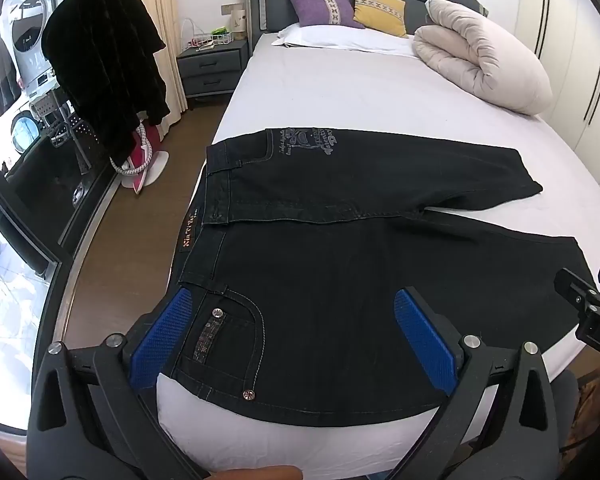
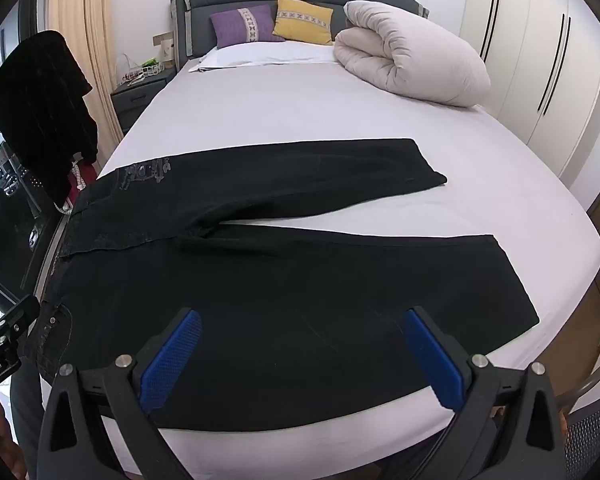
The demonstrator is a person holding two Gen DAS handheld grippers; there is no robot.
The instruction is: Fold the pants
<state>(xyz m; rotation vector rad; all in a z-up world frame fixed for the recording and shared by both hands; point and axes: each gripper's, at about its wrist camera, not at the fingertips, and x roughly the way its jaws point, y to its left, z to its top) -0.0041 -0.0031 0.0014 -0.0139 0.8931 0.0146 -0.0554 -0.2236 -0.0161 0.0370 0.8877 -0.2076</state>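
Progress: you have not made a fold yet. The pants (image 2: 260, 280) lie spread flat, both legs apart in a V, so every fold is still ahead of you, as I judge it.
Where the pants lie: across the foot end of the bed (image 2: 300, 100), waistband at the bed's left edge, where it looks to hang slightly over, and leg hems toward the right edge. The near leg runs along the foot edge; the far leg angles toward the middle of the mattress.
Left gripper (image 1: 296, 340): your jaws stand wide apart above the hip pocket near the waistband, holding nothing.
Right gripper (image 2: 300, 356): your jaws stand wide apart above the near leg, also holding nothing.
What is left: bring one leg over the other, then fold along the length.
Pants: one pair, two legs.
Grippers: two.
Cushions at the headboard: two, a purple cushion (image 2: 246, 24) and a yellow cushion (image 2: 304, 20).
White pillow (image 2: 260, 56): one that you can see, though another may lie under it.
Rolled duvet (image 2: 412, 56): one, at the bed's far right corner.
Nightstand (image 1: 212, 66): one, beside the bed's left edge.
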